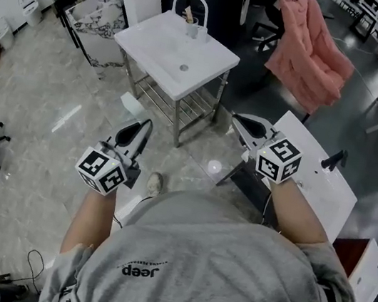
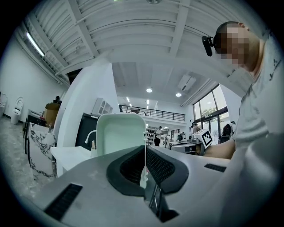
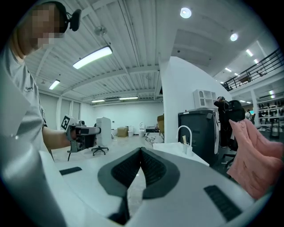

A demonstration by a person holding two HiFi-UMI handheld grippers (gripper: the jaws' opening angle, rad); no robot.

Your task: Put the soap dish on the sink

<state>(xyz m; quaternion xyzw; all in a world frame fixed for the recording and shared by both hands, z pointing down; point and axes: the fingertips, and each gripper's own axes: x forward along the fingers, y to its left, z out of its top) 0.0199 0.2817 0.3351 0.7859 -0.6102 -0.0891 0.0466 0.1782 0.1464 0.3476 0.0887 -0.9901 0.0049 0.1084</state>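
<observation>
Left gripper (image 2: 145, 153) fingers clamp the edge of 1 pale mint soap dish (image 2: 120, 133), a rounded-corner rectangle held upright; right gripper (image 3: 140, 153) fingers closed, empty; sink (image 1: 156, 47) ahead.

Pale mint-green rectangular plastic soap dish (image 2: 120, 133), rounded corners, raised rim. It is held upright in the air, hollow side turned towards the left gripper view, with its right edge pinched in the closed jaws of the left hand-held gripper (image 2: 144, 153). The dish is not yet on the white rectangular sink (image 1: 157, 45). The sink is mounted on a metal frame stand on the floor, ahead of the dish and well apart from it.
</observation>
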